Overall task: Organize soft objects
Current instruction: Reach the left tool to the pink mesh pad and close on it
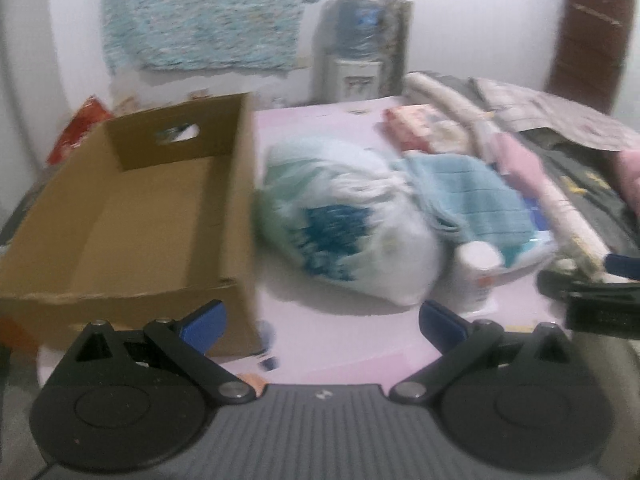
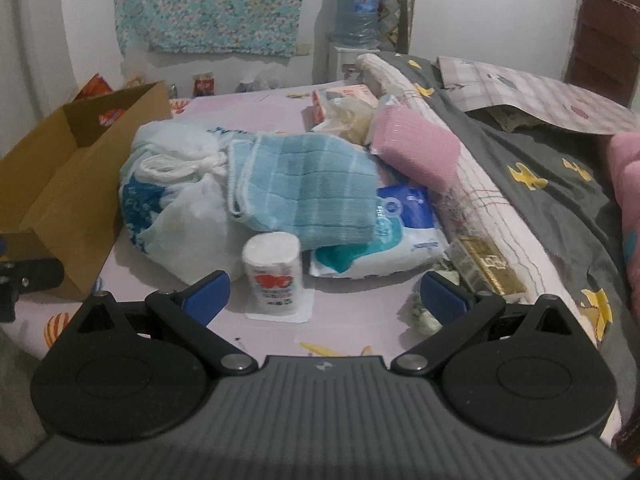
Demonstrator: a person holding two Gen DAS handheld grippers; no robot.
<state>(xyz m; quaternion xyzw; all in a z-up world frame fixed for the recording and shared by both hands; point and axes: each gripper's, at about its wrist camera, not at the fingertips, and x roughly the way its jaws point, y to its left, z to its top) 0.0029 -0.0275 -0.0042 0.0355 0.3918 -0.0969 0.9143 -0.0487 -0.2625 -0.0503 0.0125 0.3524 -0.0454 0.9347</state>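
Pink bedsheet (image 2: 352, 328), one cardboard box (image 1: 132, 216), one blue towel (image 2: 308, 184), one tissue roll (image 2: 274, 272), both claws (image 1: 322, 322) (image 2: 324, 300) wide, empty

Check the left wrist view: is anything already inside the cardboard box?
No, the cardboard box shows only its bare brown floor and walls, with nothing lying in it.

Honestly nothing readable here. The toilet paper roll (image 2: 273, 270) near the front has a red butterfly logo with tiny blurred print under it, and the far water jug (image 2: 357, 8) label is just a smudge.
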